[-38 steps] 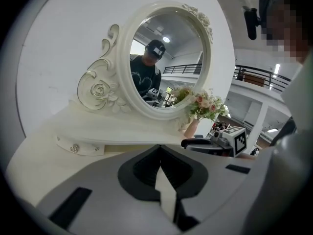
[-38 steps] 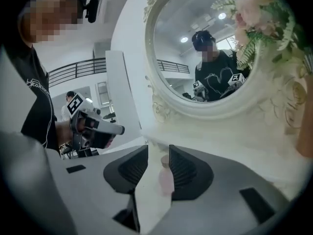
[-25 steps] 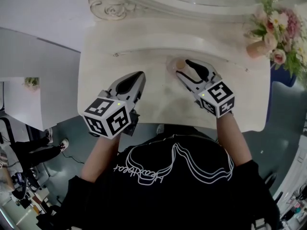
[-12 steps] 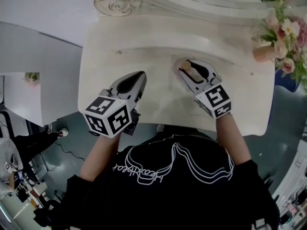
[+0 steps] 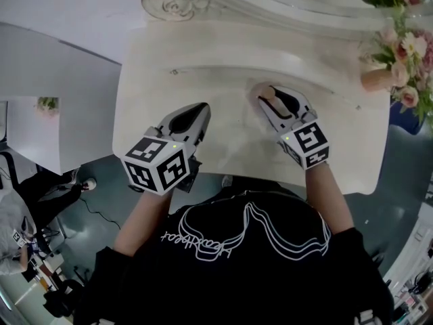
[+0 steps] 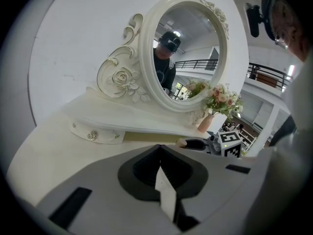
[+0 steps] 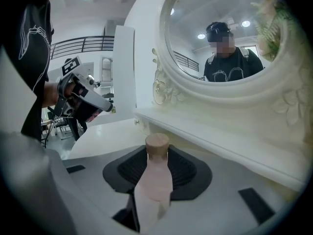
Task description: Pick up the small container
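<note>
The right hand-held gripper (image 5: 268, 92) is closing its ribbed black pads on a slim, pale-pink bottle (image 7: 155, 186) with a round wooden cap; the left hand-held gripper (image 5: 200, 106) has its jaws together.

Staged home dressing corner inside a big hall, not a real bedroom. Ahead of the fingers (image 6: 98, 202): white vanity table (image 5: 223, 59), 1 ornate oval mirror (image 6: 188, 53) with a carved rose (image 6: 120, 77), and a flower vase (image 6: 217, 102) ahead-right. Beyond those: mezzanine railing (image 6: 274, 72), grey floor (image 5: 402, 175), loose cable (image 5: 101, 217).
</note>
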The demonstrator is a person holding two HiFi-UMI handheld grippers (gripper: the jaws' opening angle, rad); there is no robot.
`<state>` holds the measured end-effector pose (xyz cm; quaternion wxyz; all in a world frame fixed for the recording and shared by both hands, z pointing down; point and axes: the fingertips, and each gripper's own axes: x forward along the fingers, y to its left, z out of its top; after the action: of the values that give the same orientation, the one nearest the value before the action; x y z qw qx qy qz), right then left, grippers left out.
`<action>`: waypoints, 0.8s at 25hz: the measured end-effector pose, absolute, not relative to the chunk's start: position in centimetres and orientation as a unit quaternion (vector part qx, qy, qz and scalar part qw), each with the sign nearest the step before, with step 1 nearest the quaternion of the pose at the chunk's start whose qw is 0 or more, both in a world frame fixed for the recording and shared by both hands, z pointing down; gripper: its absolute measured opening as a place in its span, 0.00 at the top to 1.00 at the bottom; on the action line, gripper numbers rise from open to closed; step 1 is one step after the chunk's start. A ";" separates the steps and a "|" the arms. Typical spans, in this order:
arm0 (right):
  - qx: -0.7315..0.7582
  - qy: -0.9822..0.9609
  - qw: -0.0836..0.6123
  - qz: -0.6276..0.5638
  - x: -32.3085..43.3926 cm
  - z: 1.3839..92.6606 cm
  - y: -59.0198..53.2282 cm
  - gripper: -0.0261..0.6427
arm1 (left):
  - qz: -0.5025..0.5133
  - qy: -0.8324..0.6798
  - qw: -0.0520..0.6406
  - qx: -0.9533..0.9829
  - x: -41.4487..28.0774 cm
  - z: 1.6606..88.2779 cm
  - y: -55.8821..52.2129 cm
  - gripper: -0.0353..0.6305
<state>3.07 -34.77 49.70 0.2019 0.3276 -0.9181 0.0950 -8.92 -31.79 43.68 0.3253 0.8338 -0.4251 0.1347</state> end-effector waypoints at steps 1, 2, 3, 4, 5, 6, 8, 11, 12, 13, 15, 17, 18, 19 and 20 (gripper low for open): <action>0.329 -0.918 0.202 0.096 3.1 49.7 -34.8 0.76 | 0.134 -0.425 0.325 0.834 -9.0 43.7 -31.7 0.94; 0.330 -0.917 0.201 0.097 3.1 49.7 -34.8 0.76 | 0.134 -0.426 0.325 0.834 -9.0 43.6 -31.7 0.94; 0.331 -0.917 0.201 0.098 3.1 49.7 -34.8 0.76 | 0.133 -0.426 0.325 0.834 -9.0 43.6 -31.6 0.94; 0.333 -0.916 0.202 0.099 3.1 49.7 -34.9 0.76 | 0.133 -0.426 0.324 0.834 -9.1 43.6 -31.5 0.94; 0.335 -0.915 0.202 0.101 3.2 49.7 -34.9 0.76 | 0.133 -0.426 0.324 0.834 -9.1 43.5 -31.4 0.94; 0.336 -0.914 0.202 0.102 3.2 49.7 -34.9 0.76 | 0.133 -0.426 0.324 0.834 -9.1 43.5 -31.3 0.94; 0.339 -0.913 0.202 0.103 3.1 49.7 -34.8 0.76 | 0.132 -0.427 0.323 0.834 -9.2 43.4 -31.2 0.94; 0.341 -0.913 0.197 0.106 2.9 49.3 -34.6 0.76 | 0.130 -0.426 0.321 0.836 -9.3 43.1 -30.8 0.94; 0.342 -0.913 0.193 0.109 2.8 49.0 -34.5 0.76 | 0.130 -0.426 0.320 0.836 -9.3 43.0 -30.7 0.94; 0.342 -0.914 0.189 0.112 2.8 48.7 -34.4 0.76 | 0.129 -0.425 0.319 0.837 -9.3 42.9 -30.5 0.94; 0.344 -0.915 0.178 0.117 2.7 48.1 -34.1 0.76 | 0.127 -0.425 0.317 0.838 -9.4 42.8 -30.1 0.94; 0.346 -0.915 0.169 0.118 2.7 47.2 -33.8 0.76 | 0.124 -0.426 0.315 0.839 -9.5 42.5 -29.7 0.94; 0.347 -0.916 0.167 0.117 2.6 46.7 -33.5 0.76 | 0.122 -0.426 0.313 0.840 -9.5 42.3 -29.5 0.94; 0.348 -0.916 0.166 0.116 2.6 46.3 -33.3 0.76 | 0.120 -0.425 0.311 0.841 -9.5 42.1 -29.3 0.94; 0.349 -0.915 0.165 0.116 2.6 45.8 -33.0 0.76 | 0.118 -0.425 0.309 0.843 -9.6 41.8 -29.0 0.94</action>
<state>2.57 -32.95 45.77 0.1653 0.3487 -0.9152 0.1160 -9.56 -29.00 41.79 0.3092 0.8427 -0.4247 0.1183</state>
